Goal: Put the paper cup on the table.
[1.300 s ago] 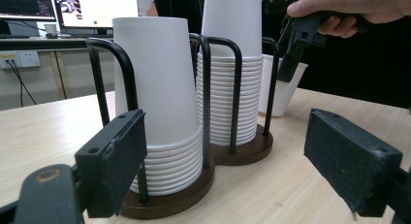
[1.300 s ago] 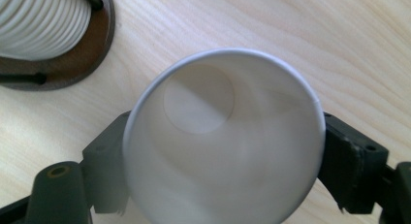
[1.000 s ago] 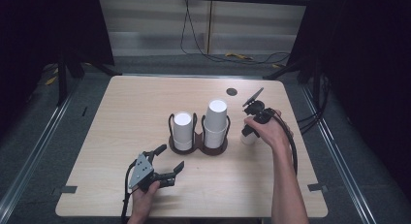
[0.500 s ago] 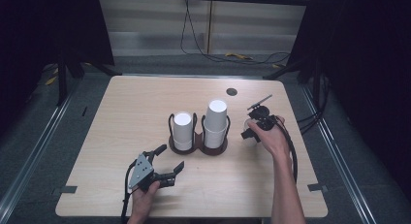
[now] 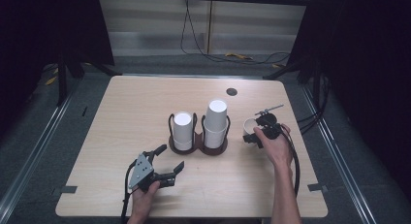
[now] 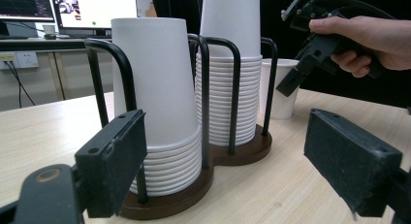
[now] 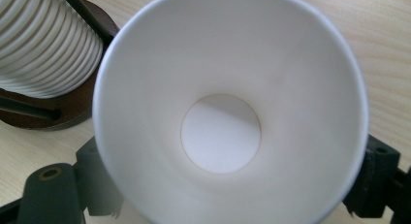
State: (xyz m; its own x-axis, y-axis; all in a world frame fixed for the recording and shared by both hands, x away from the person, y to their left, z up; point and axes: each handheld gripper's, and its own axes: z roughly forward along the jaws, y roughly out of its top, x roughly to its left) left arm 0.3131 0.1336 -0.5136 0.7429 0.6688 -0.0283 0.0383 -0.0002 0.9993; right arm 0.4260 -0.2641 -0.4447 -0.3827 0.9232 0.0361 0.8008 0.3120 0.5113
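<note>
Nearest you, your left gripper (image 5: 167,163) sits low on the table (image 5: 121,112), at the front left, with its jaws spread wide and nothing between them. In the left gripper view the two black pads (image 6: 116,161) frame the holder (image 6: 194,185) from the front, well short of it.

Just beyond that gripper stands the dark wooden holder, two round bays joined side by side, each ringed by black wire hoops. The left stack (image 5: 183,130) of upturned white cups is the shorter one; the right stack (image 5: 215,122) rises higher, above its hoops. Both stand upright in their bays.

To the right of the holder, your right gripper (image 5: 254,134) is at a single white cup (image 5: 249,126) that stands mouth up on the table, just beside the right bay and apart from it. In the right gripper view you look straight down into the cup (image 7: 228,112), with one jaw on either side of its wall. The cup's rim hides the pads, so you cannot tell whether they press the wall or only flank it.

Farther back, a small dark disc (image 5: 231,91) lies flat in the tabletop.
</note>
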